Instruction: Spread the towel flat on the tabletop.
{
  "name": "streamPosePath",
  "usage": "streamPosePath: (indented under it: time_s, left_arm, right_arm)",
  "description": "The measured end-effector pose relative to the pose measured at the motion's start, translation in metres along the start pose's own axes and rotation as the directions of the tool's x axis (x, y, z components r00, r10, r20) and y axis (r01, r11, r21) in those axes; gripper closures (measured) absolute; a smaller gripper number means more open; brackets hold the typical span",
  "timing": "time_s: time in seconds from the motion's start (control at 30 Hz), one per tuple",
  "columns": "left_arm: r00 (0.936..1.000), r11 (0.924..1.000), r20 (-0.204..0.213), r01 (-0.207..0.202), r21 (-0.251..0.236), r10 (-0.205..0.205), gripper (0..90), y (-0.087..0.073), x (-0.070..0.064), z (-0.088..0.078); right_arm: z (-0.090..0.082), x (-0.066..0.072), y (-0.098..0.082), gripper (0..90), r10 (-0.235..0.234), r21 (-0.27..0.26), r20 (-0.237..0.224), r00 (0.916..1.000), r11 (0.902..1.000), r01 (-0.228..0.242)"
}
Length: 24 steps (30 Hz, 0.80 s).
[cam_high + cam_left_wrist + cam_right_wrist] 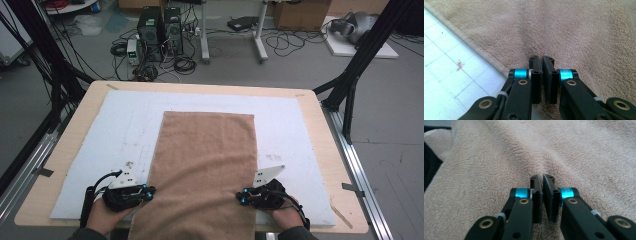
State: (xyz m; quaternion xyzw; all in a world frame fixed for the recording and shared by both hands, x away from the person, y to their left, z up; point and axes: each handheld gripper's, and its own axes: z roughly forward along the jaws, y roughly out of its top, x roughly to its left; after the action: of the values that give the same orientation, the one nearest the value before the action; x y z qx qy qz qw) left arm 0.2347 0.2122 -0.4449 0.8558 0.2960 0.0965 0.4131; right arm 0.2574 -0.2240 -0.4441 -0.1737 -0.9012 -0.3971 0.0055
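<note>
At each side edge of the brown towel (202,165), left gripper (150,190) and right gripper (241,196) pinched shut on cloth (puckered ahead of the tips), probably ready for folding.

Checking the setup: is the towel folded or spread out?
Spread: the towel lies flat on the mat, near end hanging over the table edge.

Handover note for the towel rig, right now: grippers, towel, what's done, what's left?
Left gripper: shut on the towel at its left edge, near end; cloth puckers toward the jaws.
Right gripper: shut on the towel's right edge, near end.
Towel: flat, lengthwise on the white mat, near end hanging over the table edge.
Done: both edges pinched.
Left: probably lift and fold the near end toward the far end; no fold made yet.
</note>
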Motion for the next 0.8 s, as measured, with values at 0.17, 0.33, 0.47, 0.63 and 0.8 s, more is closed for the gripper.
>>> streamPosePath:
  time_s: [0.17,0.33,0.47,0.63,0.8]
  left_arm:
    - [0.9998,0.9999,0.013,0.015,-0.008,-0.015,84.8,-0.004,-0.002,-0.006]
    - [0.9976,0.9971,0.022,0.066,-0.038,-0.065,66.5,0.005,0.006,-0.01]
    - [0.9972,0.9928,0.018,0.074,-0.094,-0.073,57.2,0.015,0.014,-0.012]
    - [0.9985,0.9873,0.0,0.055,-0.149,-0.055,47.8,0.028,0.02,-0.01]
    - [0.9984,0.9841,-0.012,0.052,-0.17,-0.055,40.3,0.041,0.026,-0.005]
  right_arm:
    - [-0.002,0.005,-0.002,86.1,0.008,-0.004,-0.03,0.9995,1.0,-0.008]
    - [-0.007,0.001,0.003,72.7,0.031,-0.074,-0.02,0.9993,0.9967,-0.033]
    - [-0.01,-0.007,0.012,59.7,0.049,-0.094,0.04,0.998,0.9945,-0.045]
    - [-0.014,-0.021,0.025,42.1,0.08,-0.121,0.088,0.9929,0.9903,-0.069]
    - [-0.017,-0.034,0.038,34.3,0.095,-0.148,0.119,0.9884,0.9861,-0.077]
